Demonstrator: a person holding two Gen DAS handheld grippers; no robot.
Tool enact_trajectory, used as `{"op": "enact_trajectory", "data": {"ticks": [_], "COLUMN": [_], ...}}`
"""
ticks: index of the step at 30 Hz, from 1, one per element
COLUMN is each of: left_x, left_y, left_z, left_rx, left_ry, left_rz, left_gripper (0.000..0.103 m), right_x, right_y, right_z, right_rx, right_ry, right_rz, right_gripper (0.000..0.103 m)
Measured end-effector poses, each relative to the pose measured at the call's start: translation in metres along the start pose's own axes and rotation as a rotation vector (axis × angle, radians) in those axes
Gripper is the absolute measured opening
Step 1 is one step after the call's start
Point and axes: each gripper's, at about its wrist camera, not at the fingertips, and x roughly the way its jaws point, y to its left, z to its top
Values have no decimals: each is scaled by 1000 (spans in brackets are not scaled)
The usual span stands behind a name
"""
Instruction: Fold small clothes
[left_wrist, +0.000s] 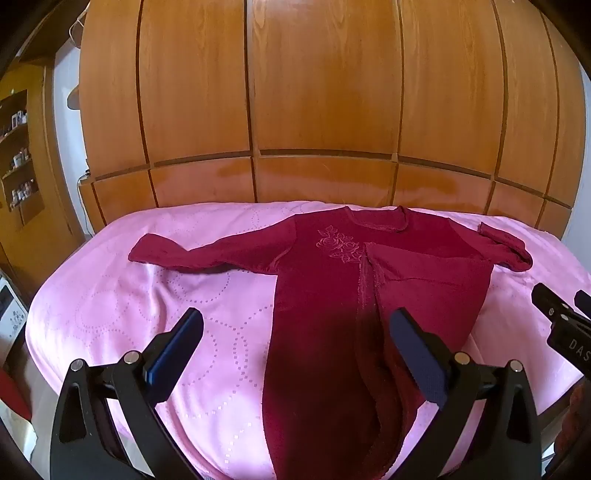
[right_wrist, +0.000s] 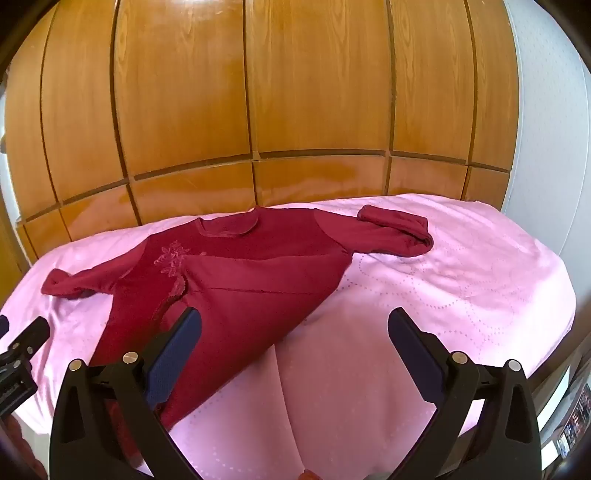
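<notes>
Dark red garment (left_wrist: 325, 280) lies spread flat, front up, both sleeves out, on pink bedcover (left_wrist: 110, 295) | left gripper (left_wrist: 295, 332) above its lower part, jaws fully apart, gripping nothing | right gripper (right_wrist: 295, 332) at its right hem edge, jaws fully apart, empty | wooden wardrobe (right_wrist: 258, 92) behind bed | containers: 0 seen.

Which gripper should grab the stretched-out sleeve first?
Probably the left gripper. It hangs open over the dark red garment on that sleeve's side. The right gripper, also open, sits nearer the other sleeve, which is bent back on itself.
</notes>
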Motion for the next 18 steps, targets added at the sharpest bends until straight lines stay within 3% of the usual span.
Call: {"op": "enact_trajectory", "data": {"ticks": [18], "left_x": [3], "left_y": [-1], "left_z": [-5], "left_rx": [8], "left_ry": [14], "left_rz": [-12], "left_gripper": [101], "right_x": [6], "right_y": [0], "right_z": [-2], "right_rx": [-1], "right_ry": [9], "right_rz": [-11], "right_gripper": [100]}}
